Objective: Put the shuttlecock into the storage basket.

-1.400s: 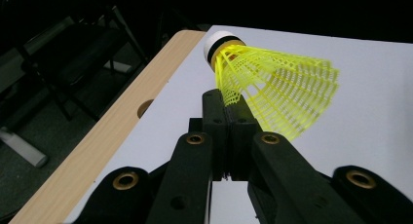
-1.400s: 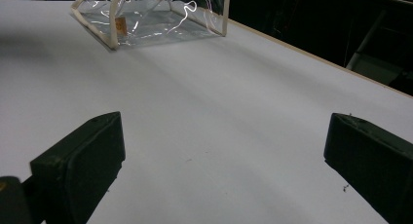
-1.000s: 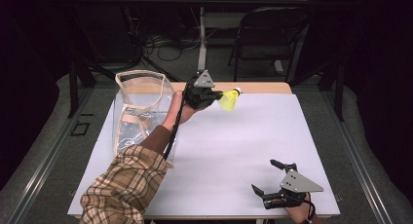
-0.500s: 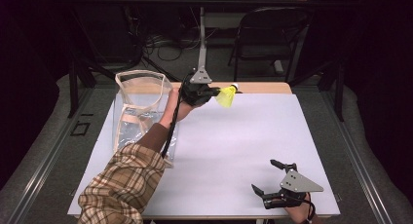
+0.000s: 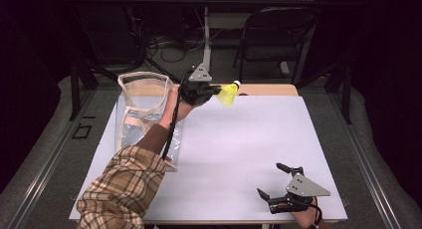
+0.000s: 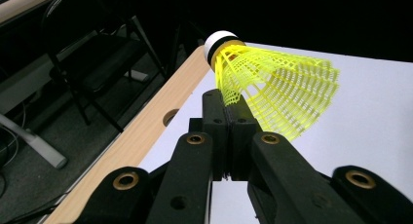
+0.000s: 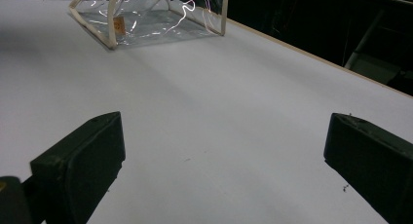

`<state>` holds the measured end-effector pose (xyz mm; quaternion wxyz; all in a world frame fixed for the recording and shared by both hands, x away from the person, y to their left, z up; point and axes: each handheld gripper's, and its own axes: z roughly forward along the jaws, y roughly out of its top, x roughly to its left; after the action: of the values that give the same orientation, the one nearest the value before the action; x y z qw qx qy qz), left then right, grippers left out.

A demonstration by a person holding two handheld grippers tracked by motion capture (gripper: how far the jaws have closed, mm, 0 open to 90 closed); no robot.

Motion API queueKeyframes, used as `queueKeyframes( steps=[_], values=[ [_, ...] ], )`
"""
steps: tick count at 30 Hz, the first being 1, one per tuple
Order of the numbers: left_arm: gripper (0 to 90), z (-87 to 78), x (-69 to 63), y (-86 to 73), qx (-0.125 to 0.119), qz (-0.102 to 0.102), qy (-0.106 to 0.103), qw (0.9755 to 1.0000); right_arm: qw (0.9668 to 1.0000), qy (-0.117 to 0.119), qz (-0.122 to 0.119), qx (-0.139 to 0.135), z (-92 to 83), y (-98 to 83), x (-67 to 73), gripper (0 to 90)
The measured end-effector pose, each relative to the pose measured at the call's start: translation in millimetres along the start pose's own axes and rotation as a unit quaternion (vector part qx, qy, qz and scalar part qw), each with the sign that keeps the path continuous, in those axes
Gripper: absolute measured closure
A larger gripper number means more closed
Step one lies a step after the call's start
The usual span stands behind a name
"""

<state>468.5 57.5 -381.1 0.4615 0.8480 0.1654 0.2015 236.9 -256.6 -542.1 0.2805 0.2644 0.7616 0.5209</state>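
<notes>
A yellow plastic shuttlecock [image 5: 229, 94] with a white cork tip hangs above the far edge of the white table [image 5: 239, 139]. My left gripper [image 5: 218, 91] is shut on the edge of its mesh skirt. In the left gripper view the shuttlecock [image 6: 277, 92] sticks out past the closed jaws of the left gripper [image 6: 226, 101], cork tip pointing away. A clear plastic bag [image 5: 142, 107] with cream trim stands open just left of that hand. My right gripper [image 5: 271, 179] rests near the table's front right corner, open, nothing between the jaws of the right gripper [image 7: 224, 151].
The table's wooden far rim [image 6: 146, 136] has a round hole in it. A black folding chair [image 5: 278, 35] and cables stand on the floor beyond. The clear bag [image 7: 146, 19] lies far ahead of the right jaws. White tabletop spreads between the two hands.
My left hand has shifted slightly left and a bit higher with the shuttlecock, nearer the bag. The right gripper has stayed put.
</notes>
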Motion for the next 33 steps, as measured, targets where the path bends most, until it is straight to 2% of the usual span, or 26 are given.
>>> queueKeyframes(
  steps=[21, 33],
  values=[
    [89.6, -26.5, 17.8, -1.9, -0.020, -0.018, 0.026, 0.9993, 1.0000, -0.001, 0.001, 0.001, 0.2, -0.2, -0.2, 0.8],
    [89.6, -39.0, 23.1, -0.1, -0.024, -0.017, 0.038, 0.9988, 1.0000, -0.002, 0.001, 0.002, 0.1, -0.2, -0.1, 0.8]
  ],
)
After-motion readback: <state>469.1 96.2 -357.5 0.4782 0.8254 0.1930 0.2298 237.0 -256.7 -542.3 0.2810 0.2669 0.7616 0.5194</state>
